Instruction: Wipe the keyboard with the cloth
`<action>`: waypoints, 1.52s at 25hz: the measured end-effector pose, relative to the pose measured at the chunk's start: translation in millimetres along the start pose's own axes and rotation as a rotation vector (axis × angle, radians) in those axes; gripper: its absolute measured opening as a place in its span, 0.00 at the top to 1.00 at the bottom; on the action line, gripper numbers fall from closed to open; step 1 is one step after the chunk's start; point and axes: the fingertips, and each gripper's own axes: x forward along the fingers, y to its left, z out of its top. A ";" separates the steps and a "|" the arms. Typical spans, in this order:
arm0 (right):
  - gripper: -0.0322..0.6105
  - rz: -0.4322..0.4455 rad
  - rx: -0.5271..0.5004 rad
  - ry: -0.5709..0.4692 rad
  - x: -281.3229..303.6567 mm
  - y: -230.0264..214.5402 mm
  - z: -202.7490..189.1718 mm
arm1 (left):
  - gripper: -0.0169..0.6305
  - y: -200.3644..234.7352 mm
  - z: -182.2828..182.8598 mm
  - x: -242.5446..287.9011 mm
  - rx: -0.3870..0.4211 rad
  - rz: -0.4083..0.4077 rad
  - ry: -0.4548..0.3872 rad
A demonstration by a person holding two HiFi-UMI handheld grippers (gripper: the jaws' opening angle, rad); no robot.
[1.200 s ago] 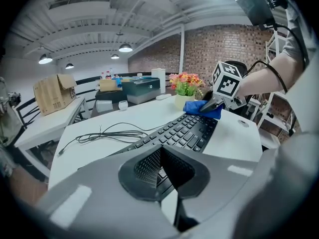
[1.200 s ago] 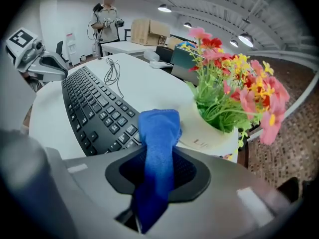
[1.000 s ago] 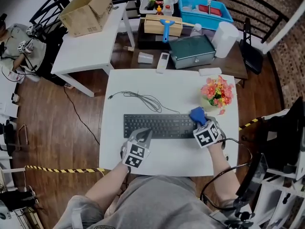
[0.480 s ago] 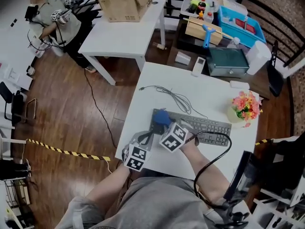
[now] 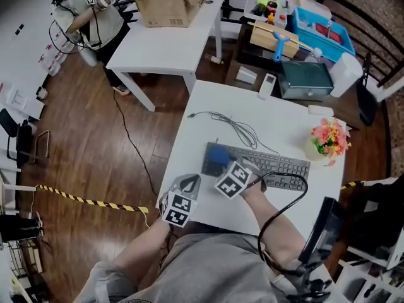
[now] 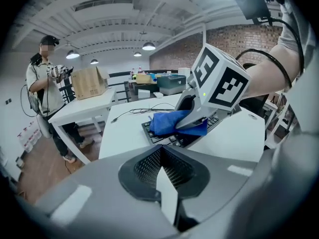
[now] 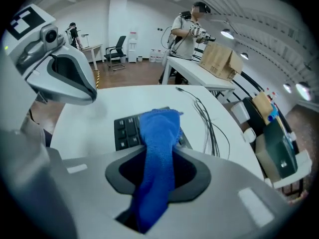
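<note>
The right gripper [image 5: 225,167] pinches a blue cloth [image 7: 158,143] between its jaws. The cloth runs out past the fingertips, and its free end lies bunched on the left end of the black keyboard [image 5: 281,165], covering some of the keys there. The gripper points steeply down at that end, its marker cube toward the person. The keyboard lies across the white table [image 5: 189,141], with its cable [image 5: 235,127] looping behind it. The left gripper [image 6: 167,195] has its jaws pressed together with nothing between them. It hangs over the table's near left corner, just beside the keyboard's left end and apart from the cloth.
</note>
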 end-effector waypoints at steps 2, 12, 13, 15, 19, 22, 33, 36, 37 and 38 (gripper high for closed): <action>0.78 -0.031 0.049 0.024 -11.9 -15.2 -28.6 | 0.98 -11.2 8.8 7.7 0.022 -0.024 -0.002; 0.78 -0.193 0.308 0.147 -80.3 -90.6 -191.8 | 0.98 -86.5 56.5 49.8 0.137 -0.181 -0.030; 0.78 -0.211 0.332 0.159 -86.5 -97.5 -208.0 | 0.98 -91.6 59.6 53.4 0.140 -0.191 -0.032; 0.78 -0.239 0.386 0.186 -99.7 -109.2 -240.3 | 0.98 -100.3 64.6 59.6 0.147 -0.205 -0.033; 0.78 -0.287 0.495 0.217 -121.6 -125.8 -291.0 | 0.98 -113.2 70.5 66.8 0.161 -0.221 -0.030; 0.78 -0.293 0.489 0.226 -125.5 -126.1 -293.6 | 0.98 -115.0 71.1 68.1 0.160 -0.219 -0.031; 0.78 -0.077 0.135 0.011 -57.1 -29.2 -73.8 | 0.98 -51.9 37.8 30.0 0.075 -0.097 -0.018; 0.78 -0.022 0.022 -0.026 -31.2 2.9 -18.0 | 0.98 -31.4 21.1 15.7 0.042 -0.057 -0.014; 0.78 -0.010 -0.006 -0.036 -23.8 10.6 -3.2 | 0.98 -25.0 15.1 10.9 0.033 -0.043 -0.010; 0.78 -0.001 -0.027 -0.046 -17.2 16.8 10.6 | 0.98 -18.3 9.6 6.1 0.024 -0.028 -0.006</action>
